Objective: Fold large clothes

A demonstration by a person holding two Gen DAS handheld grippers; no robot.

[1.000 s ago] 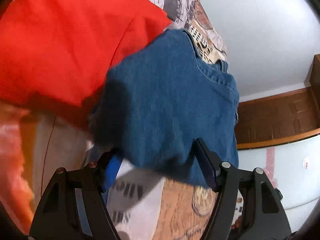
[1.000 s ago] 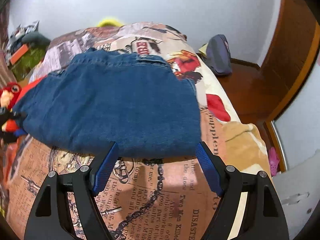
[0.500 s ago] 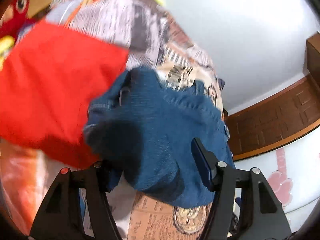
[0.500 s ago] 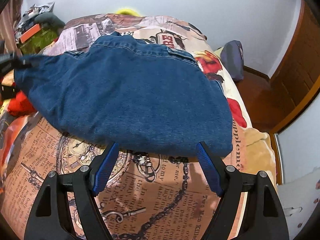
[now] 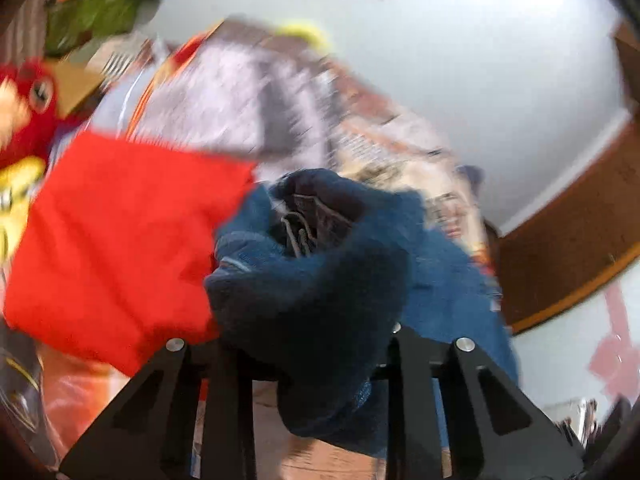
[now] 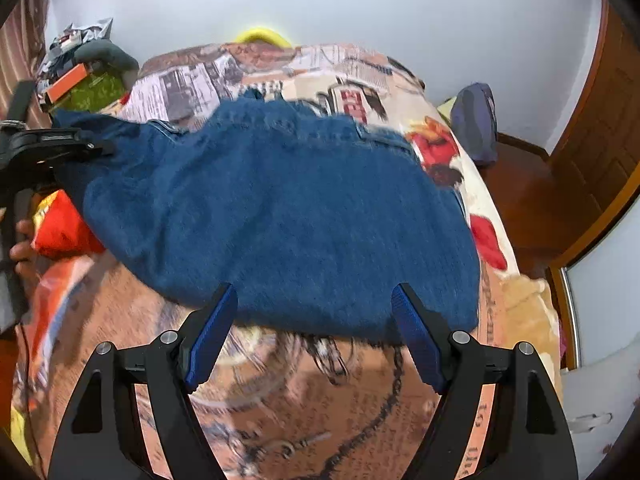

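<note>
A pair of blue jeans [image 6: 280, 216] sprawls across a newspaper-print bedspread [image 6: 304, 412] as the fold gets under way, one end now hoisted clear of the bed. A second ago the denim lay flat in front of the left gripper [image 5: 304, 344], whose fingers stood wide apart around its edge; now a dark bunch of cloth fills the gap between them and drapes over the front, hiding the tips. The right wrist view shows the left gripper [image 6: 96, 148] at 9 o'clock, clamped on the garment's left end and holding it up off the bed. The left view has swung upward and blurred, so the lift appears to be in full motion.

The right gripper [image 6: 316, 336] has crept closer: the jeans' near hem, which sat well ahead of the blue pads [image 6: 212, 332] a second ago, now lies level with the fingertips at 6 o'clock. Its tongs stand wide, holding nothing.

A folded red garment [image 5: 120, 240] lies at 9 o'clock in the left view, just beside the raised denim, with a red plush toy [image 5: 28, 116] at 10 o'clock beyond it.

The fold looks barely begun: one end is secured, and the near hem likely needs the right gripper's grasp before the jeans can be carried over themselves.
</note>
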